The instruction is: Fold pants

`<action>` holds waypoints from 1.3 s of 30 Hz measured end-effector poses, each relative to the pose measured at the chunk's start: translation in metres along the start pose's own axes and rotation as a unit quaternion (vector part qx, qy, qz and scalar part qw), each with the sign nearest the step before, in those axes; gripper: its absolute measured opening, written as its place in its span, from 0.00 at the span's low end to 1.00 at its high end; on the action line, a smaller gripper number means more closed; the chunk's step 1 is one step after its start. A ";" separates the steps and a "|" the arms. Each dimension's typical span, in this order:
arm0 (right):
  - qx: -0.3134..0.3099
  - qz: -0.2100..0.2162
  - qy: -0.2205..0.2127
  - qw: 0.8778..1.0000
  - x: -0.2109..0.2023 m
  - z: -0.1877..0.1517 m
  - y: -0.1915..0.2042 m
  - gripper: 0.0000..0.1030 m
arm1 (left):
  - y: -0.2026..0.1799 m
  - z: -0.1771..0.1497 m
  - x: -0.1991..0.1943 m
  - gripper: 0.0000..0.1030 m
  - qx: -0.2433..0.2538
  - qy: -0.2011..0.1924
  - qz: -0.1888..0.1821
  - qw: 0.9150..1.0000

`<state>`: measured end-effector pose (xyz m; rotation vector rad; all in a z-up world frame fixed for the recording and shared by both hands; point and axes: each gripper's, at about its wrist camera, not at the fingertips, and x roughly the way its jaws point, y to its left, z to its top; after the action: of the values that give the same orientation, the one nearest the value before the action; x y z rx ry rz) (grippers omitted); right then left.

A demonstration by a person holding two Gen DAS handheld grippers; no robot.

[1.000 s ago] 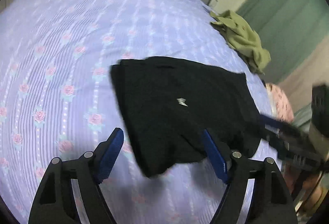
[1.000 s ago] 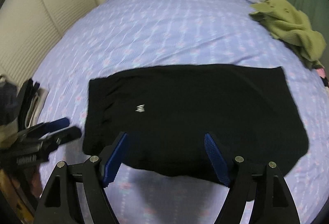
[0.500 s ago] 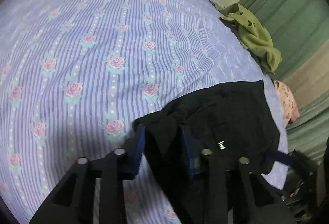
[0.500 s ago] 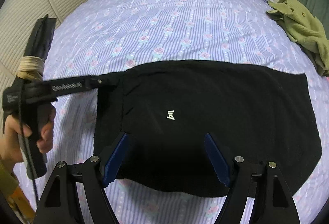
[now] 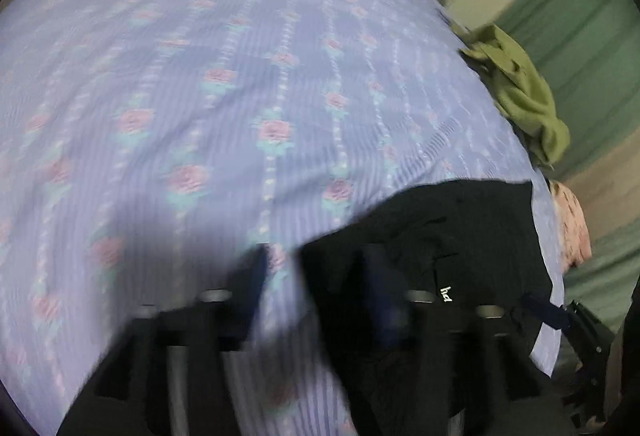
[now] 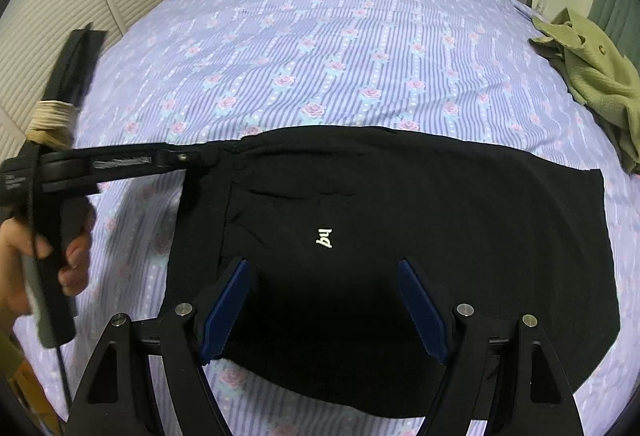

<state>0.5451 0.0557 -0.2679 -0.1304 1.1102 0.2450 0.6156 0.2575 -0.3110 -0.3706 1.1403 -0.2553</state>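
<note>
Black pants (image 6: 400,236) with a small white logo (image 6: 325,238), letters unclear, lie folded on the bed (image 6: 320,36). Left tongs (image 6: 208,156) touch their far-left corner, grip unclear; right tongs (image 6: 324,300) hover released.

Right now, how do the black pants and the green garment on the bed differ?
The black pants lie spread flat near the bed's foot; the green garment sits crumpled at the right edge. The left gripper touches the pants' corner; nothing touches the green garment. Both rest on the floral sheet.

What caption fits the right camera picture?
Black pants lie flat on the flowery bed.
</note>
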 end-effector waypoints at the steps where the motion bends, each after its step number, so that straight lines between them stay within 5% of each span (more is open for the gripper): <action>1: 0.003 0.002 0.000 1.000 -0.001 -0.001 -0.002 0.75 | 0.001 -0.007 -0.011 0.64 -0.003 -0.016 0.001 1.000; 6: 0.009 0.001 -0.003 1.000 -0.007 -0.006 -0.011 0.74 | 0.000 -0.043 -0.024 0.67 -0.043 0.007 -0.082 0.996; 15: -0.020 -0.007 0.013 1.000 -0.009 -0.024 -0.015 0.74 | 0.016 -0.078 0.027 0.67 -0.122 0.056 -0.155 0.979; 21: 0.000 0.003 0.023 1.000 -0.005 -0.027 -0.016 0.74 | 0.030 -0.070 0.046 0.69 -0.166 0.079 -0.265 0.946; 22: 0.010 0.011 0.024 1.000 -0.004 -0.026 -0.017 0.74 | 0.028 -0.069 0.047 0.62 -0.163 0.090 -0.291 0.938; 25: 0.014 0.022 0.019 0.999 -0.006 -0.024 -0.014 0.74 | 0.017 -0.073 0.051 0.61 -0.160 0.139 -0.368 0.905; 28: 0.001 0.018 0.012 1.000 -0.010 -0.022 -0.009 0.74 | 0.011 -0.075 0.047 0.61 -0.154 0.127 -0.428 0.881; 31: -0.011 0.007 0.007 1.000 -0.013 -0.022 -0.010 0.74 | 0.008 -0.075 0.066 0.61 -0.181 0.137 -0.391 0.892; 33: -0.011 -0.002 0.011 1.000 -0.012 -0.025 -0.014 0.74 | 0.001 -0.073 0.078 0.57 -0.176 0.152 -0.339 0.911; 35: 0.000 -0.007 0.015 1.000 -0.011 -0.027 -0.021 0.74 | -0.004 -0.071 0.076 0.56 -0.173 0.146 -0.327 0.918; 36: 0.006 -0.008 0.015 1.000 -0.012 -0.028 -0.026 0.74 | -0.005 -0.071 0.073 0.53 -0.178 0.142 -0.314 0.922; 38: 0.020 -0.011 0.016 1.000 -0.014 -0.029 -0.036 0.74 | -0.008 -0.070 0.067 0.30 -0.175 0.141 -0.270 0.936; 39: 0.027 -0.015 0.015 0.999 -0.016 -0.030 -0.041 0.74 | -0.010 -0.069 0.061 0.29 -0.171 0.135 -0.249 0.944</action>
<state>0.5227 0.0070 -0.2679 -0.1034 1.1423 0.1873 0.5759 0.2144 -0.3828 -0.9609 1.3510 -0.5679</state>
